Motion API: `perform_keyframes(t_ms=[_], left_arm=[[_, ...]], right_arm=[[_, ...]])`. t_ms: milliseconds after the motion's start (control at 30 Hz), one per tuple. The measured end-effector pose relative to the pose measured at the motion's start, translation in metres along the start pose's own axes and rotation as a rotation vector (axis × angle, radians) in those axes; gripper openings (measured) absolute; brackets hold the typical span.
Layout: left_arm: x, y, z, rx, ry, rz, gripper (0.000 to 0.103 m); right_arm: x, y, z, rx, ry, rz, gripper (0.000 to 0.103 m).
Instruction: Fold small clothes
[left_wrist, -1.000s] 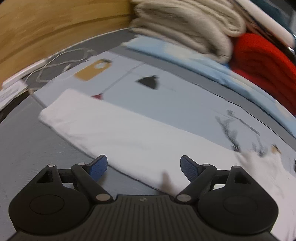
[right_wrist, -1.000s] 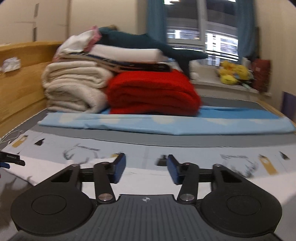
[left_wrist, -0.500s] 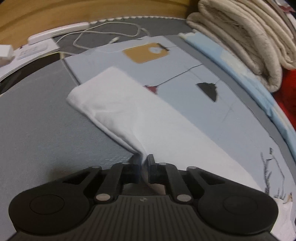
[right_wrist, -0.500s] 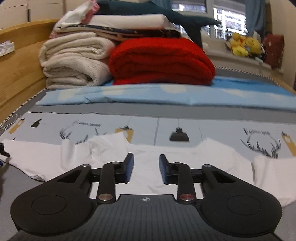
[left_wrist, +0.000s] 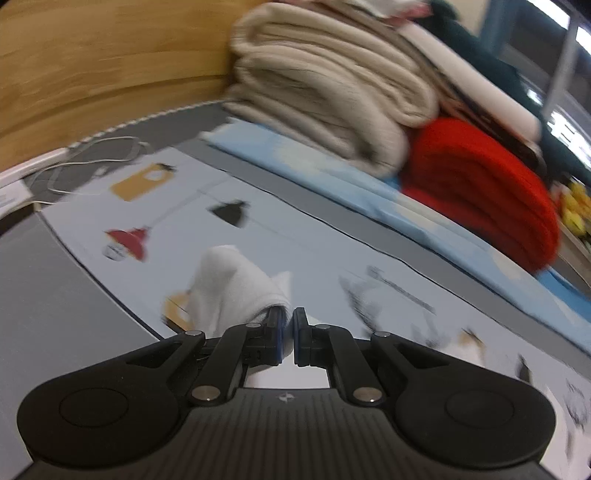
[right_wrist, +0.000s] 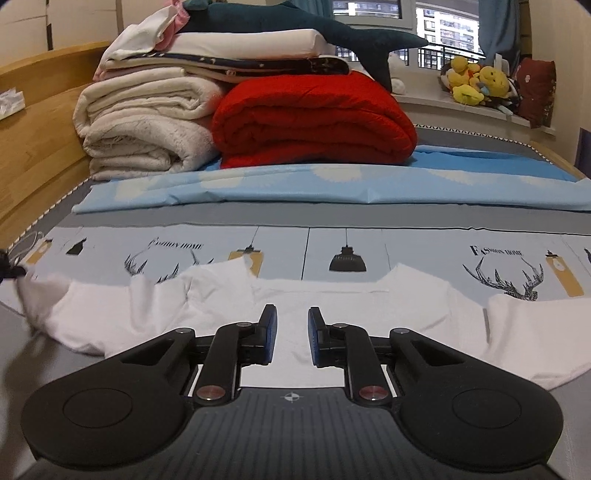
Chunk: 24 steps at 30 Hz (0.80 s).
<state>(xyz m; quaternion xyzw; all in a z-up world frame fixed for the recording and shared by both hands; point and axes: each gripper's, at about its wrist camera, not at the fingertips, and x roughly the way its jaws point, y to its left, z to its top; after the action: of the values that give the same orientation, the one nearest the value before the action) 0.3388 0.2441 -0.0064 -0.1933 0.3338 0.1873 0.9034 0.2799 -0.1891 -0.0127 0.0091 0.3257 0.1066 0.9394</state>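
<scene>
Two grippers over a bed (right_wrist: 369, 218). Left gripper (left_wrist: 287, 325): fingers (left_wrist: 275, 334) pinched on a fold of the white garment (left_wrist: 236, 291), cloth bunched and lifted clear of the patterned sheet (left_wrist: 295, 236); view blurred. Right gripper (right_wrist: 291, 325): fingers have just been closing, a gap still between them, garment (right_wrist: 332, 306) lying beneath, not pinched. Garment spreads flat across the near edge of the bed, its left end raised. Red blanket (right_wrist: 314, 122) and cream blankets (right_wrist: 144, 125) stacked at the far edge, against the wooden headboard (left_wrist: 92, 70).
</scene>
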Motion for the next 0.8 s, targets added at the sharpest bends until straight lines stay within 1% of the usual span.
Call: perform_keyframes(t_ms=[67,133,200,267,467,533,600,633,700,733,767,800], left_arm=[[-0.009,-0.016,-0.015,0.013,0.022,-0.045,0.005],[-0.017,-0.031,-0.03,0.022,0.046,-0.074,0.005],[-0.025,-0.043,-0.042,0.036,0.061,-0.092,0.005],[-0.033,-0.056,-0.052,0.058,0.06,-0.1,0.005],[-0.044,-0.093,-0.066,0.094,0.062,-0.143,0.005],[-0.048,-0.113,-0.07,0.123,0.06,-0.185,0.005],[-0.05,-0.132,-0.081,0.181,0.051,-0.237,0.005],[-0.047,-0.143,-0.089,0.216,0.076,-0.263,0.006],[-0.035,-0.158,-0.102,0.246,0.173,-0.331,0.011],[-0.029,-0.164,-0.107,0.26,0.233,-0.37,0.024],[-0.024,-0.17,-0.111,0.278,0.274,-0.402,0.032],[-0.022,-0.175,-0.113,0.301,0.277,-0.405,0.035]], right_arm=[[-0.005,0.001,-0.005,0.011,0.012,-0.005,0.018],[-0.011,0.0,-0.01,0.036,0.02,0.002,0.018],[-0.018,0.0,-0.016,0.049,0.024,0.002,0.018],[-0.023,-0.002,-0.023,0.067,0.03,-0.004,0.018],[-0.028,-0.01,-0.036,0.13,0.057,-0.03,0.018],[-0.026,-0.01,-0.037,0.13,0.061,-0.033,0.018],[-0.023,-0.009,-0.037,0.12,0.058,-0.034,0.018],[-0.022,-0.01,-0.036,0.114,0.055,-0.038,0.018],[-0.017,-0.012,-0.036,0.117,0.053,-0.049,0.019],[-0.013,-0.015,-0.038,0.126,0.057,-0.051,0.019],[-0.009,-0.016,-0.039,0.132,0.07,-0.054,0.019],[-0.003,-0.017,-0.04,0.139,0.099,-0.066,0.019]])
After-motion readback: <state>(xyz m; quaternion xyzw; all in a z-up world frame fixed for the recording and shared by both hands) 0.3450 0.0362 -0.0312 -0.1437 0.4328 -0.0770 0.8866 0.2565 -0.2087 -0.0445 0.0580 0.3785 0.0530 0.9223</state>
